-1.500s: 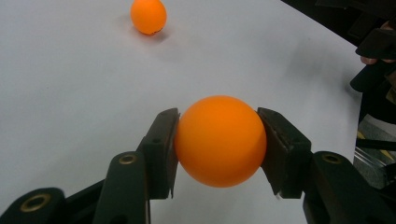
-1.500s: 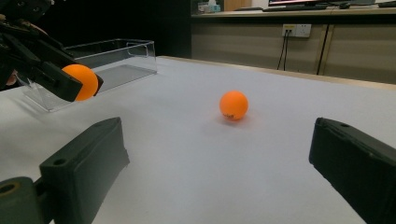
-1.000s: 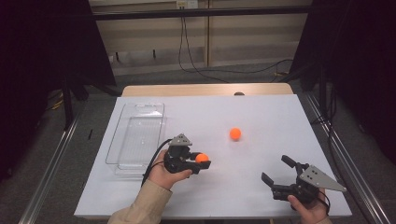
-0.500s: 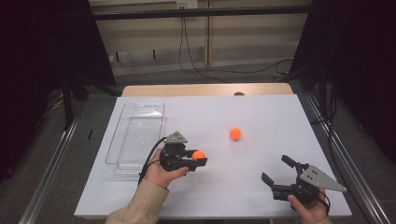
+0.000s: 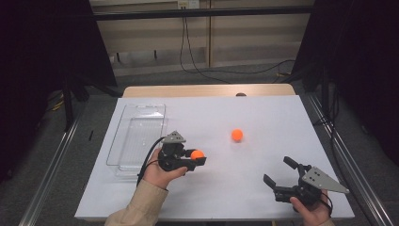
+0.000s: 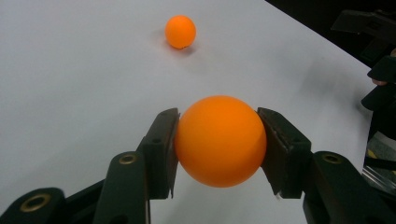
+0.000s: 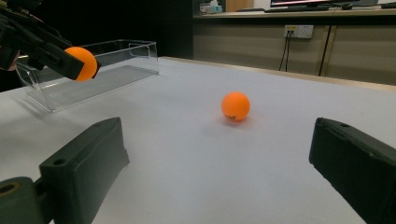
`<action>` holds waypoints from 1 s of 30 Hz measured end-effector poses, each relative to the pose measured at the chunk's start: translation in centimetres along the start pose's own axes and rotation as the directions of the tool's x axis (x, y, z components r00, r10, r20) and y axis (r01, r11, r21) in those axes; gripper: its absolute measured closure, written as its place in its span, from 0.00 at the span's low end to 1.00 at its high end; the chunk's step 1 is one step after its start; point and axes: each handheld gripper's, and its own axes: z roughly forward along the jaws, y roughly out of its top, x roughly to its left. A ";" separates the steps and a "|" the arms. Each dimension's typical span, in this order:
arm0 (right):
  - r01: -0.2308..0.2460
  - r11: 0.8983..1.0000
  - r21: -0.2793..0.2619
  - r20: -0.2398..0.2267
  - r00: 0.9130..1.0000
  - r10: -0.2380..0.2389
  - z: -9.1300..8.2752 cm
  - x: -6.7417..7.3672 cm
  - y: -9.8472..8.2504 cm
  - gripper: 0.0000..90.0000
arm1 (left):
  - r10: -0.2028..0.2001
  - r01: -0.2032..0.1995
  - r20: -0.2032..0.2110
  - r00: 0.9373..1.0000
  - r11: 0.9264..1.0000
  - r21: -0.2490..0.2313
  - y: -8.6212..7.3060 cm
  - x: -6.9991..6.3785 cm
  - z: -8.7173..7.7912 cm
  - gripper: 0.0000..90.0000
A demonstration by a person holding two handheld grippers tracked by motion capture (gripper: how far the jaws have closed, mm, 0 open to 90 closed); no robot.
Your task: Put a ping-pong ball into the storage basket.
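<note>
Your left tool is clamped on an orange ball, lifted clear of the white bench.

Both black pads press the held ball's sides, as your left gripper view shows, and the ball hangs above the bench just right of the clear plastic tray, which lies along the bench's left side. A second orange ball rests on the bench farther off, near the middle, well apart from both tools. Your right tool sits low at the near right corner with its jaws spread wide and nothing between them, pointing toward that loose ball.
</note>
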 end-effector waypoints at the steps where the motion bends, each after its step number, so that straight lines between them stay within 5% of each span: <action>1: 0.000 1.000 0.000 0.000 1.000 0.000 0.0 0.0 0.0 0.03 | -0.003 0.003 -0.004 1.000 1.000 -0.001 0.0 0.0 -0.1 0.56; 30: 0.002 1.000 0.001 0.000 1.000 -0.002 0.0 0.0 0.0 0.03 | -0.024 0.024 -0.018 1.000 1.000 -0.019 0.2 0.8 -1.2 0.56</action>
